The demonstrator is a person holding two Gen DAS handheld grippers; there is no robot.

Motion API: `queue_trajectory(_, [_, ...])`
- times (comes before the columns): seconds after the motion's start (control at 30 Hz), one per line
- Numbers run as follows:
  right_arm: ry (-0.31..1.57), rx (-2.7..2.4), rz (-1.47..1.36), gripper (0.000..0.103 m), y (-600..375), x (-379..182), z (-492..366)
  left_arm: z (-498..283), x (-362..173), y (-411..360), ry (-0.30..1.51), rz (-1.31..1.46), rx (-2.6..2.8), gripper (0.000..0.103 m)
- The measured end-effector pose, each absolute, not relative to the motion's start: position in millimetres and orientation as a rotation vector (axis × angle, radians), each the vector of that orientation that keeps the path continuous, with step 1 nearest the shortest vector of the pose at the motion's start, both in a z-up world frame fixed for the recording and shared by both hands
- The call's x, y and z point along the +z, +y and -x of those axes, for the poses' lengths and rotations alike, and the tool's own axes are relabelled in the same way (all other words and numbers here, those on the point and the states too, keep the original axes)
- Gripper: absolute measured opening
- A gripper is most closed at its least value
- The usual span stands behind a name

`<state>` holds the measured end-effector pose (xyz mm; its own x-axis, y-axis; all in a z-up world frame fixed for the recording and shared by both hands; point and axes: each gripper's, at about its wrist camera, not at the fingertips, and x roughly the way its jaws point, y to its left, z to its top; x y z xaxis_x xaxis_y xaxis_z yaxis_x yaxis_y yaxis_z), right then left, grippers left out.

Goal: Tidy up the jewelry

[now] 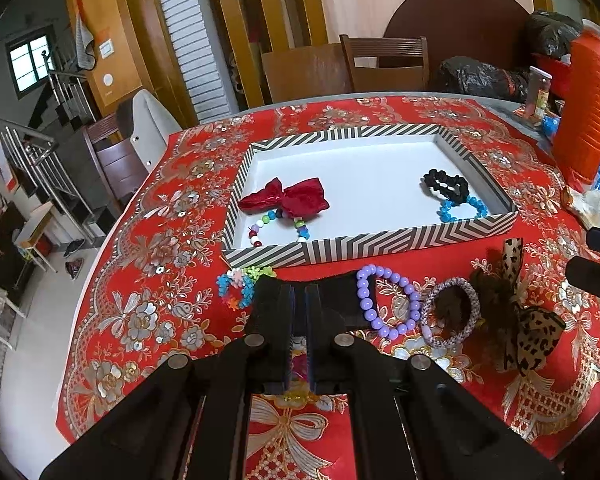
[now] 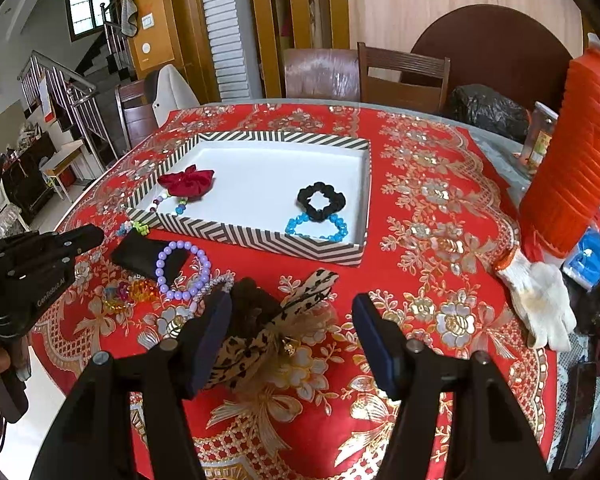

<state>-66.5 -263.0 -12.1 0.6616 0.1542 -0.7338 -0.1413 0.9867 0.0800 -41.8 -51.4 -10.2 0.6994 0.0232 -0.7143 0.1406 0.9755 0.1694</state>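
Observation:
A striped box (image 1: 380, 242) (image 2: 260, 240) holds a red bow (image 1: 286, 198) (image 2: 186, 180), a multicoloured bead bracelet (image 1: 260, 228), a black scrunchie (image 1: 446, 184) (image 2: 320, 196) and a blue bead bracelet (image 1: 462, 210) (image 2: 318, 226). In front of it lie a purple bead bracelet (image 1: 384, 300) (image 2: 182, 268), a lilac hair tie (image 1: 452, 312), a leopard bow (image 1: 528, 320) (image 2: 268, 332) and a colourful bracelet (image 1: 240, 284). My left gripper (image 1: 299, 292) (image 2: 88, 236) is shut and empty above the cloth. My right gripper (image 2: 292, 312) is open around the leopard bow.
A black flat piece (image 2: 140, 256) lies under the purple bracelet. An orange-yellow bead bracelet (image 2: 132, 292) lies near it. A white glove (image 2: 540, 304), an orange ribbed container (image 2: 576, 172), a jar (image 2: 540, 136) and black bags (image 1: 476, 76) stand at the right. Chairs stand behind the table.

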Motion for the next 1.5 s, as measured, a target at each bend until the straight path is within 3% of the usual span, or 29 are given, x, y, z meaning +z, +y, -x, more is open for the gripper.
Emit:
queue_trajectory(0.93, [0.856,0.150,-0.022,0.066,-269,-16,61,34,-17,-32,0.842,-0.164,-0.044,0.016])
queue_trajectory(1.33, [0.904,0.204,-0.191,0.066,-309,-16,46,9,-29,20,1.002,0.126,-0.124,0.016])
queue_trajectory(1.4, [0.917,0.265,-0.206,0.065,-300,-19,39,6,-31,23,1.020,0.156,-0.133,0.016])
queue_trajectory(1.5, [0.933,0.349,-0.172,0.055,-278,-22,27,1,-36,22,1.048,0.189,-0.157,0.016])
